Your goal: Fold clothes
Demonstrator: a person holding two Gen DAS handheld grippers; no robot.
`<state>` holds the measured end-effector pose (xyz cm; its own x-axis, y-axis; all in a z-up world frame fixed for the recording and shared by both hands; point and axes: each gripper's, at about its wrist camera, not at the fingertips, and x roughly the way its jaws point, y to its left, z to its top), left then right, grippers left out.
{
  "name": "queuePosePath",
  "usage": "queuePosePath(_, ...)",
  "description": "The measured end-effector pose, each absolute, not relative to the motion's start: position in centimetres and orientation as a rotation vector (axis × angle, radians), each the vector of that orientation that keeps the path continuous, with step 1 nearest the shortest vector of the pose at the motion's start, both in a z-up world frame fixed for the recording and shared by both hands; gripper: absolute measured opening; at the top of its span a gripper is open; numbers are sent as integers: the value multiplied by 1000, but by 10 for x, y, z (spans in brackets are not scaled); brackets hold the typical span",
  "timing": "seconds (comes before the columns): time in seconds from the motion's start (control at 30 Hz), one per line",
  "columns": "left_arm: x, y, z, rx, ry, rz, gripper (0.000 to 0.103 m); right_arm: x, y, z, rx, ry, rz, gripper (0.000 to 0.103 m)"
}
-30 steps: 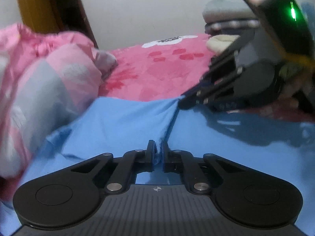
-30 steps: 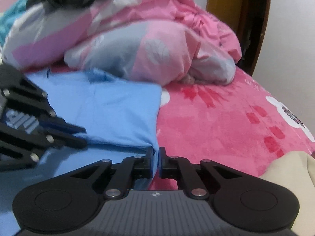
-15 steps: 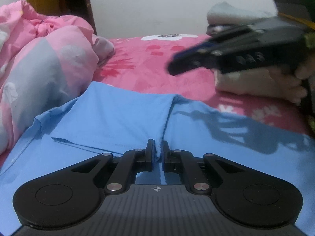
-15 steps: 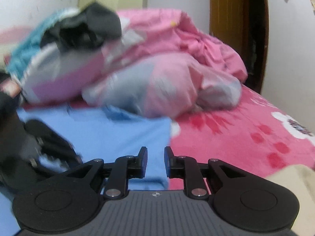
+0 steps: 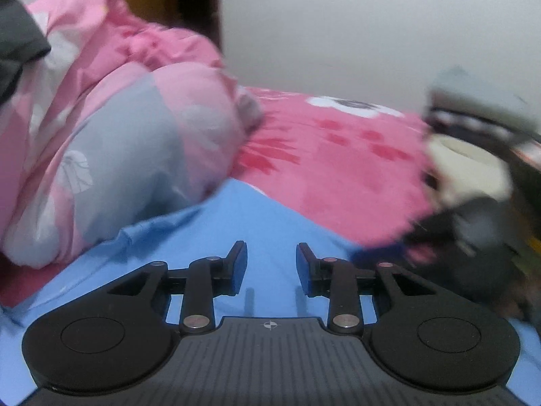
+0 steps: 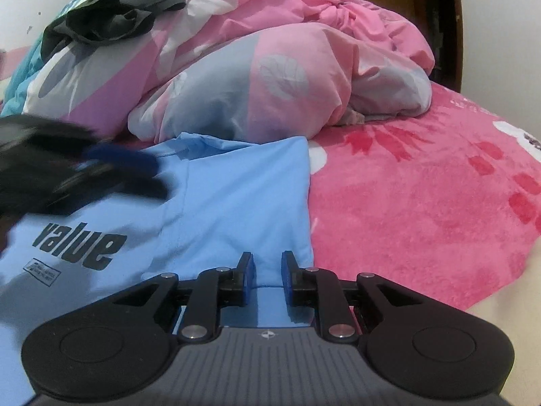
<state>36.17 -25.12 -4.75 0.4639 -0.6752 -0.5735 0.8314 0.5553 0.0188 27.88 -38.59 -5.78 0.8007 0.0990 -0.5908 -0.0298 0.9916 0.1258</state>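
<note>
shirt (image 6: 216, 203): blue tee, flat on the pink blanket (image 6: 422, 209), far edge against the duvet (image 6: 270, 84). "value" print faces up at the left of the right wrist view.
fold so far: one side panel already laid over the body, by the look of it; its straight edge runs away from you along the blanket side.
left gripper (image 5: 270, 265): jaws have just been opening, now apart, nothing between them, only flat shirt below. Blurred in the right wrist view.
right gripper (image 6: 267, 270): jaws parted a little, nothing pinched; it sits over the near corner of the folded panel.
step in hand: release done on both sides, I judge. Back out low and straight so you don't drag the panel.
next grip: take two corners of one edge together, pinch both layers, lift evenly.
risk: thin knit creeps; a one-sided pull will skew the fold.
long axis: runs from you toward the duvet.
pointing: collar seems at the far end, bunched by the duvet; can't confirm.
</note>
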Motion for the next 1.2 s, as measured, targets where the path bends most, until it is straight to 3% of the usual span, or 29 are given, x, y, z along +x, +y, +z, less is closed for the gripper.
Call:
queuePosePath(0.2,414,-279,-90,269,650,-776,32,278,-384,-60,102,631,72,19)
queuePosePath(0.33,426,-260,-87,116,650,-683,32,278,-385,-62,100,626,76,19)
queuePosePath(0.5,406,-213,-45,38,637,-567,34,278,-385,-63,100,621,79,19)
queuePosePath(0.63,372,-150,11,-3,616,-407,47,278,-384,-64,96,618,78,20)
queuePosePath(0.83,296,-19,70,-133,566,-73,57,279,-382,-63,83,624,72,20)
queuePosePath(1.2,242,119,-5,-403,610,122,60,260,-366,-19,27,573,26,20)
